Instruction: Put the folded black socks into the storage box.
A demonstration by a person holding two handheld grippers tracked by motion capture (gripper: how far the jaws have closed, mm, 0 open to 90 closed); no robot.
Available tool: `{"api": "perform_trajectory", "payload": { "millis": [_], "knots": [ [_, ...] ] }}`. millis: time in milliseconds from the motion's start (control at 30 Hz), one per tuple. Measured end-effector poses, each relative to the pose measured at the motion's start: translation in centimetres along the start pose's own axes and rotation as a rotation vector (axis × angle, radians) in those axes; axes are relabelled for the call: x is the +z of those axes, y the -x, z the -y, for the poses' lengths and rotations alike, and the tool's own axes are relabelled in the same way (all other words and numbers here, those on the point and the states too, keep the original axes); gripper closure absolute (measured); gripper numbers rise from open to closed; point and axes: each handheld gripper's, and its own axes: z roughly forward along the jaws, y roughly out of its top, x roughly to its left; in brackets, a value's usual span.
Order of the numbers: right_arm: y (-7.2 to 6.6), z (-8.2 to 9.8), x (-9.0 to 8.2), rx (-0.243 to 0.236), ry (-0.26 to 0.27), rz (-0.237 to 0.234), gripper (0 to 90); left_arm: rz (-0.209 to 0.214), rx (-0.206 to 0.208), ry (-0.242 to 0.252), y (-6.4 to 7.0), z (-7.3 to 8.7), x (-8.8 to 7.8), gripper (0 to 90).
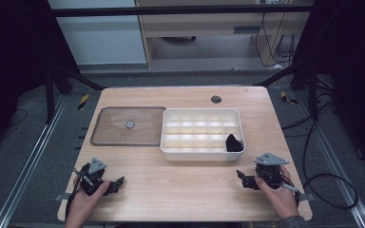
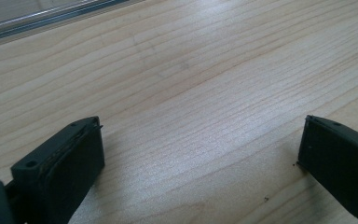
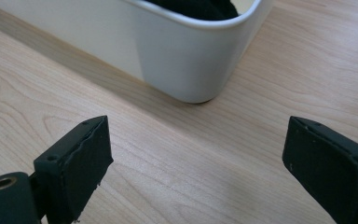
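Observation:
A white divided tray [image 1: 201, 153] sits mid-table, with a black item [image 1: 234, 143] in its front right compartment. Left of it lies a clear flat lid [image 1: 128, 126] with a small round knob. My left gripper [image 1: 118, 183] rests near the front left of the table, open, with bare wood between its jaws [image 2: 200, 149]. My right gripper [image 1: 241, 178] rests at the front right, open and holding nothing. In the right gripper view its jaws [image 3: 196, 154] face the tray's rounded corner [image 3: 186, 60], a short way off, and the black item [image 3: 200, 8] shows over the rim.
A round grommet hole [image 1: 216, 99] marks the table's far edge. Bare wood spans the front strip between both grippers. Cables [image 1: 323, 180] trail on the floor to the right, and metal rails run along both sides.

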Motion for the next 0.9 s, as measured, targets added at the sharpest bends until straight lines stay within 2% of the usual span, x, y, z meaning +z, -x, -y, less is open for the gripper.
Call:
{"api": "perform_trajectory", "payload": {
  "millis": [400,633,667,900],
  "knots": [
    [-0.6,0.9,1.1,0.017,-0.012,-0.042,8.4,0.0,0.0,0.003,0.0,0.0,0.0,0.0],
    [-1.4,1.2,1.8,0.009,-0.03,-0.068,8.4,0.0,0.0,0.003,0.0,0.0,0.0,0.0],
    [-1.7,1.3,2.1,-0.008,-0.033,-0.07,8.4,0.001,0.0,0.003,0.0,0.0,0.0,0.0],
    [-2.6,1.1,2.7,-0.031,-0.028,-0.087,8.4,0.001,0.0,0.003,0.0,0.0,0.0,0.0]
  ]
}}
